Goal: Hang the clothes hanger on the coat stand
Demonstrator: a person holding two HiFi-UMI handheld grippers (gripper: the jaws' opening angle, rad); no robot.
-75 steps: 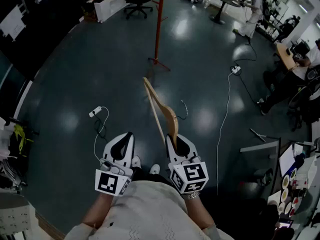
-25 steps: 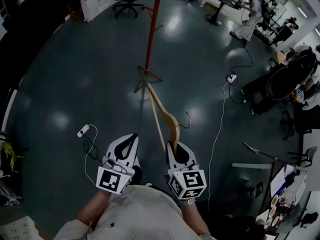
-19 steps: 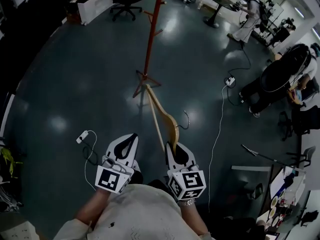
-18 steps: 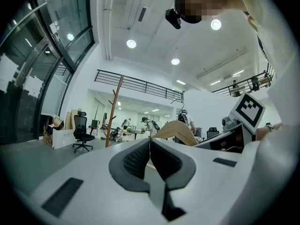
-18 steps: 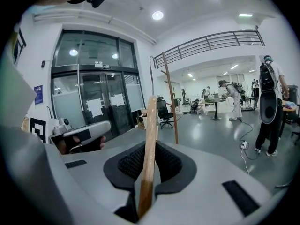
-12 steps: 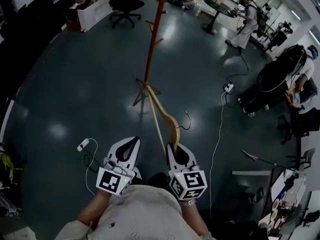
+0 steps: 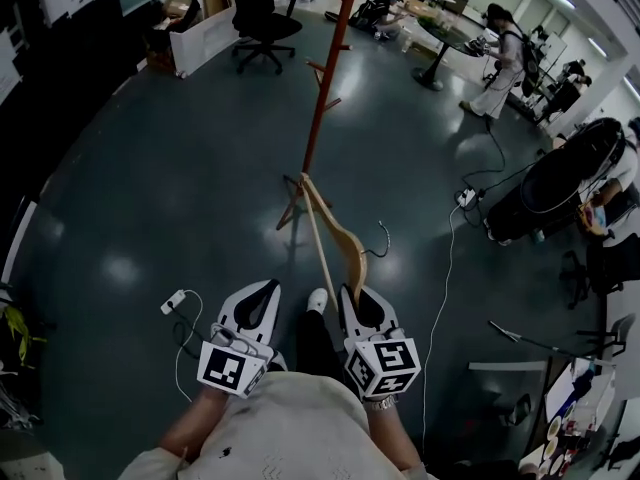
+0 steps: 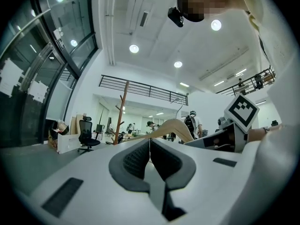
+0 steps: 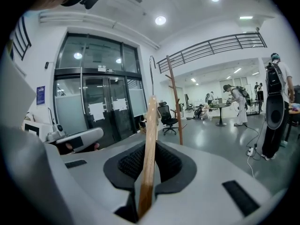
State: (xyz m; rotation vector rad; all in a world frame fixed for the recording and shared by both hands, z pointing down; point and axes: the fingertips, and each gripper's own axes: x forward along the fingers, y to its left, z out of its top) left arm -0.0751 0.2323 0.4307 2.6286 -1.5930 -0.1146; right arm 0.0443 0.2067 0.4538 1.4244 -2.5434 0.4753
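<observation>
Head view: the right gripper, white with black jaw pads and a marker cube at its back, is clamped on one end of the light wooden clothes hanger. The hanger reaches forward and away from this gripper, and its thin metal hook curls off to the gripper's right. The hanger's far tip lies in line with the feet of the red-orange wooden coat stand, which rises ahead of both grippers on the dark glossy floor. The left gripper is beside the right one, apart from the hanger. A white power strip lies on the floor to the left gripper's left. A black office chair is far ahead, beyond the stand.

Left gripper view: the left gripper has its jaws closed together with nothing between them. The hanger arches just beyond and to the right of its tips. The coat stand is farther off, ahead and slightly left.

Right gripper view: the right gripper has its jaws pressed onto the hanger, which runs up between the pads, and the metal hook shows above it. The coat stand is ahead and just right of the jaws, well apart from the hanger.
</observation>
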